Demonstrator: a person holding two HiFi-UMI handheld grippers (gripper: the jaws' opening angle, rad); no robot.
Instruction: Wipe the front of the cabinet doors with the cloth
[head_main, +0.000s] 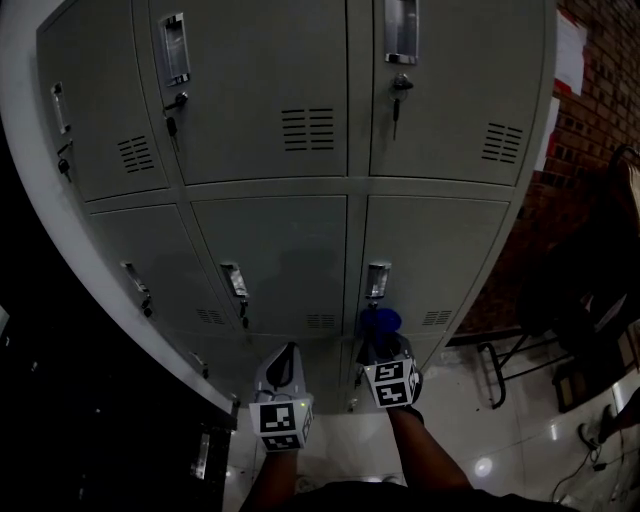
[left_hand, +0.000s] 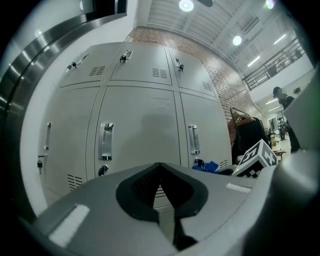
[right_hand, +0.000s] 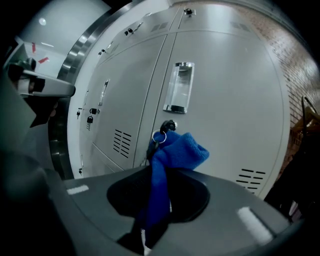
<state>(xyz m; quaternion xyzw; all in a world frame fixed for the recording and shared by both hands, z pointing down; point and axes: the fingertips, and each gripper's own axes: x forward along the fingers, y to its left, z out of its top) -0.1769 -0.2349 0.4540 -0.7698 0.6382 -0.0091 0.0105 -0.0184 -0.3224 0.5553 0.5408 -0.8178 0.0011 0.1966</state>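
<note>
A bank of grey metal locker doors (head_main: 270, 250) fills the head view, each with a recessed handle and a key lock. My right gripper (head_main: 380, 335) is shut on a blue cloth (right_hand: 172, 150), which bunches out past the jaws close to the key (right_hand: 159, 136) and handle (right_hand: 179, 87) of a lower door (right_hand: 225, 110). The cloth (head_main: 379, 320) shows just below that door's handle (head_main: 377, 280). My left gripper (head_main: 284, 362) is shut and empty, held short of the neighbouring lower door (left_hand: 140, 130). The cloth (left_hand: 210, 166) shows at the right of the left gripper view.
A brick wall (head_main: 590, 110) stands to the right of the lockers. Dark chairs and bags (head_main: 580, 300) crowd the glossy floor (head_main: 480, 440) at right. Keys hang from several locks (head_main: 397, 100). A dark cabinet (head_main: 90, 420) sits at lower left.
</note>
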